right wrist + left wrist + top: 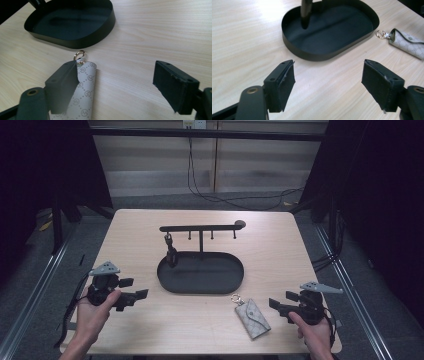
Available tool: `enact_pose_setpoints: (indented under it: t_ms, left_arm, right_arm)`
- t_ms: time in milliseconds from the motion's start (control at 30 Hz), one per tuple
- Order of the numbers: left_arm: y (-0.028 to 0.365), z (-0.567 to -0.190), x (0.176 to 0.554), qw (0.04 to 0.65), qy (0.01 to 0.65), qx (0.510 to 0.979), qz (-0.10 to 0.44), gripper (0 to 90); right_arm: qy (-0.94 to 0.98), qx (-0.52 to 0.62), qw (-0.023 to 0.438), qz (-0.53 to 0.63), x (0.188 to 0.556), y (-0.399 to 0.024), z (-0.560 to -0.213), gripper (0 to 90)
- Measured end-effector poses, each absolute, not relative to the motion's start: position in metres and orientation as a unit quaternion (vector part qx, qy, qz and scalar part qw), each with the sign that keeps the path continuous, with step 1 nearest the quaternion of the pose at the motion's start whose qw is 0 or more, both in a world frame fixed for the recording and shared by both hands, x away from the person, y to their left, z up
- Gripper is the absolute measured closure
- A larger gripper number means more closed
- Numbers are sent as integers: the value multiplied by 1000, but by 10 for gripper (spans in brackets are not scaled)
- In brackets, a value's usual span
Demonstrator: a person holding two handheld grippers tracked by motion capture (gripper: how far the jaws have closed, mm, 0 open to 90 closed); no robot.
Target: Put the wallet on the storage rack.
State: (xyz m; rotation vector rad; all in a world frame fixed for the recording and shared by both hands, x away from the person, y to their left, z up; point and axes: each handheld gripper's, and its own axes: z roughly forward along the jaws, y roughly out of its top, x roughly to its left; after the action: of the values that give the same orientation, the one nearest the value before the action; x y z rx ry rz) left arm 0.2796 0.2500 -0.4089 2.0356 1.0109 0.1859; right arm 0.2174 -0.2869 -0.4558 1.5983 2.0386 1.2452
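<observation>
- the key pouch [252,318] lies lower centre-right of the high view, long axis slanting up-left, ring toward the tray [200,288].
- right gripper [279,308], jaws wide, sits just beside it, nearer.
- left gripper [142,294], jaws wide too, is well apart.

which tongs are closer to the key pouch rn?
Right. The right tongs sit just beside the key pouch, open, not touching it. The left tongs are across the table, left of the black tray.

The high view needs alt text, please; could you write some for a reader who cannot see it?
A person's hands hold the open left gripper and right gripper over a wooden table. Between them sit a black oval tray with a hook rack and a grey key pouch.
</observation>
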Motion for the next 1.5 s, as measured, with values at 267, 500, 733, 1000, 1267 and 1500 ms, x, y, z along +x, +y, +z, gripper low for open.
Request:
enact_pose_setpoints:
  t_ms: [267,500,733,1000,1267,1500]
  left_arm:
    - [248,-437,255,430,389,814,43,258]
    - [257,-449,241,436,395,807,58,257]
    - [265,-458,235,431,398,807,66,256]
    - [267,-462,235,441,411,796,57,220]
    - [264,-463,238,438,398,805,44,195]
    - [268,-461,239,452,398,797,39,165]
  right_arm:
    - [708,541,127,436,218,-276,-449,263]
    - [723,536,123,418,220,-263,-442,264]
    - [747,522,111,396,223,-255,-441,267]
    - [768,522,59,366,228,-241,-435,246]
    - [799,513,34,311,240,-223,-428,260]
    - [825,503,3,257,250,-205,-429,307]
